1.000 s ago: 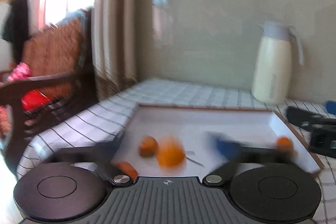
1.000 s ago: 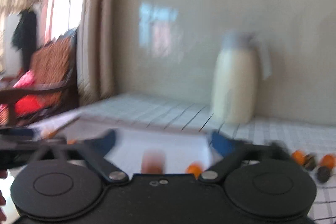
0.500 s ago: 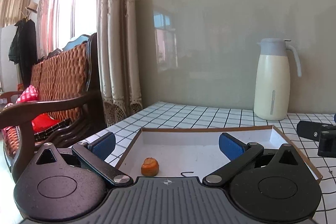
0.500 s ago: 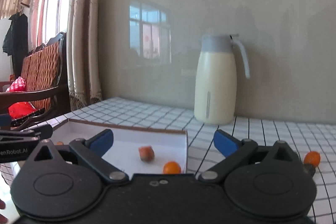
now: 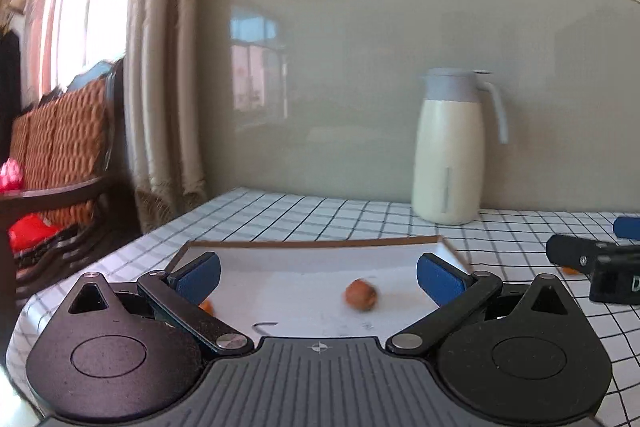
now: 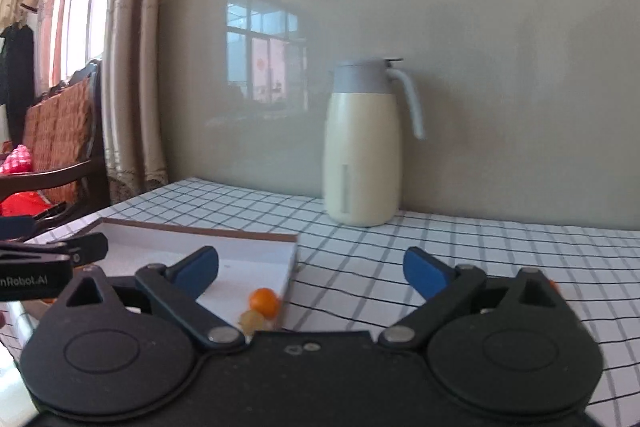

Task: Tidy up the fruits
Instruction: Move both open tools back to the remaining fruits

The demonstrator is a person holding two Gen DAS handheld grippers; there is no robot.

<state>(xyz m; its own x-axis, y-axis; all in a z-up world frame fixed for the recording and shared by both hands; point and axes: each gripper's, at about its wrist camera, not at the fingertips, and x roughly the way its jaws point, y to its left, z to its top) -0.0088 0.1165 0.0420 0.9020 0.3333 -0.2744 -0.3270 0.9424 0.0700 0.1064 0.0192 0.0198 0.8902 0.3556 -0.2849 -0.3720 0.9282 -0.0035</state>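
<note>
A white shallow tray (image 5: 312, 251) with a brown rim lies on the checked tablecloth. In the left wrist view a brownish-orange fruit (image 5: 361, 295) rests inside it, and another orange piece (image 5: 207, 305) peeks from behind the left finger. My left gripper (image 5: 318, 274) hovers open over the tray, holding nothing. In the right wrist view a small orange fruit (image 6: 263, 301) and a pale yellowish one (image 6: 251, 319) sit in the tray's (image 6: 200, 233) near right corner. My right gripper (image 6: 311, 271) is open and empty over the tray's right edge. An orange bit (image 6: 553, 285) shows behind its right finger.
A cream jug with a grey lid (image 5: 450, 147) stands on the table against the grey wall. A wooden chair with a woven back (image 5: 60, 147) and a curtain (image 5: 164, 67) are off the table's left edge. The other gripper (image 5: 592, 263) reaches in from the right.
Both views have shifted between frames and the early blur is gone. The left gripper now faces the tray with the brownish fruit right of centre; the right gripper sits over the tray's right corner.
</note>
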